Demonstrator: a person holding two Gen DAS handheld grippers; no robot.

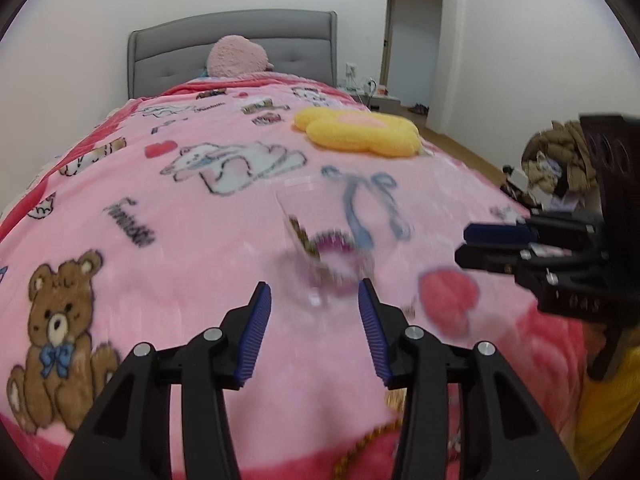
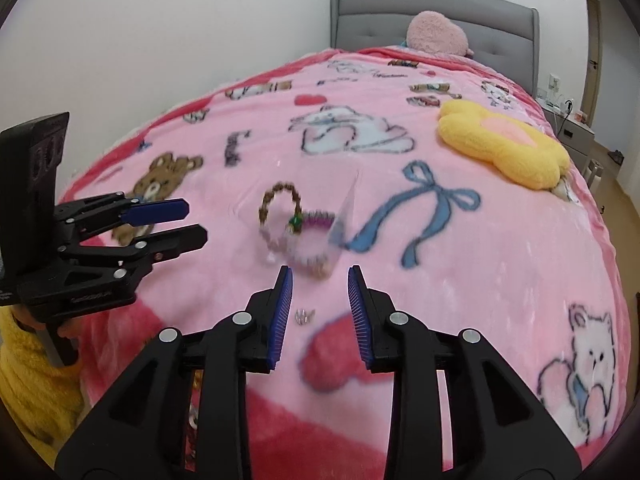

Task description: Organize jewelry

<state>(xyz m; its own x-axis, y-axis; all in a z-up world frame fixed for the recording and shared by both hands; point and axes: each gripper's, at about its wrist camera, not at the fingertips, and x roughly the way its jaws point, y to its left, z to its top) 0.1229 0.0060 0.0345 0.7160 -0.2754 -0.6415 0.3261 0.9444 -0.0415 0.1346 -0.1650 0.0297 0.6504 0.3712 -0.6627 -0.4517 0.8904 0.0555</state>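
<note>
A clear plastic bag (image 1: 324,256) lies on the pink cartoon blanket (image 1: 180,240), blurred in both views. Inside it sit a brown beaded bracelet (image 2: 280,196) and a purple one (image 2: 318,218). My left gripper (image 1: 314,292) is open, and the bag's near end lies just at its fingertips with no pad pressing on it. My right gripper (image 2: 320,276) is open too, just short of the bag (image 2: 316,240). A small silver piece (image 2: 305,316) lies loose on the blanket between the right fingers. Each gripper shows in the other's view, the right gripper (image 1: 460,246) and the left gripper (image 2: 196,222), both with jaws apart.
A yellow flower cushion (image 1: 356,130) lies further up the bed on the right. A pink plush (image 1: 236,56) leans on the grey headboard (image 1: 168,52). Off the bed's right side are a pile of clothes (image 1: 556,160) and a nightstand (image 1: 380,96). A yellow sleeve (image 2: 32,380) shows at the left.
</note>
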